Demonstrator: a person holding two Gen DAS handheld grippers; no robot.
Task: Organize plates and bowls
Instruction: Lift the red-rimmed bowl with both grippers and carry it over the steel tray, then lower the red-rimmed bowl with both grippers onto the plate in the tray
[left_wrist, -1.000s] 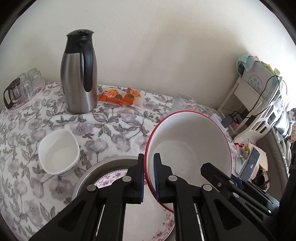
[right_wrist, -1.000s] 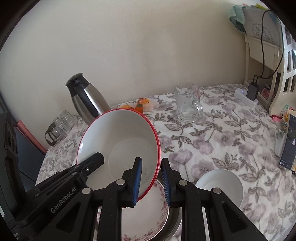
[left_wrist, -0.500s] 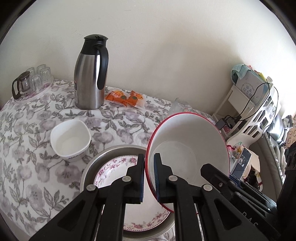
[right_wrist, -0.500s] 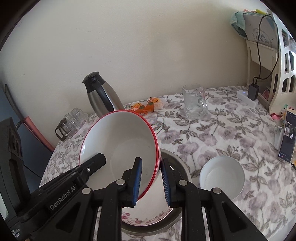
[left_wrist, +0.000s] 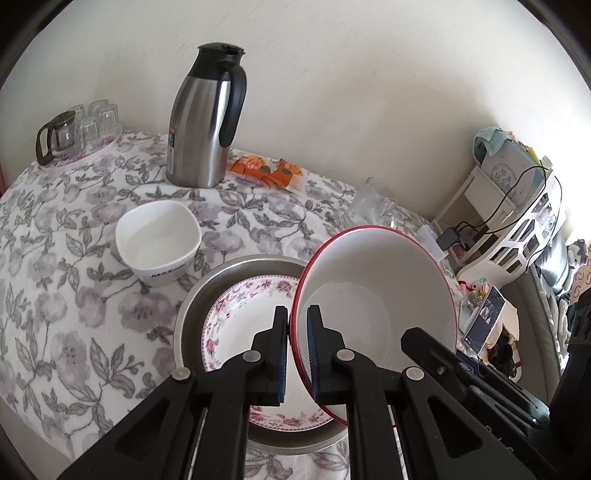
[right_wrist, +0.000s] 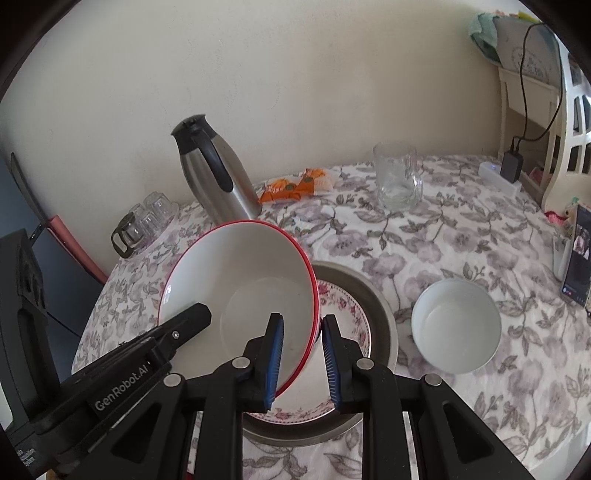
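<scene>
A large white bowl with a red rim (left_wrist: 376, 295) (right_wrist: 240, 291) is held tilted between both grippers, above a floral plate (left_wrist: 236, 332) (right_wrist: 347, 325) lying in a metal pan (left_wrist: 221, 273) (right_wrist: 373, 295). My left gripper (left_wrist: 297, 350) is shut on the bowl's left rim. My right gripper (right_wrist: 301, 360) is shut on its right rim. A square white bowl (left_wrist: 159, 240) sits left of the pan. A round white bowl (right_wrist: 456, 325) sits right of it.
On the floral tablecloth stand a steel thermos (left_wrist: 205, 118) (right_wrist: 214, 177), orange snack packs (left_wrist: 266, 171) (right_wrist: 295, 184), a glass mug (right_wrist: 397, 181) and a tray of small glasses (left_wrist: 77, 129). A white shelf with cables (left_wrist: 517, 214) and a phone (right_wrist: 576, 258) are at the right.
Both grippers have risen and drawn back with the red-rimmed bowl; the pan and floral plate beneath now show more fully.
</scene>
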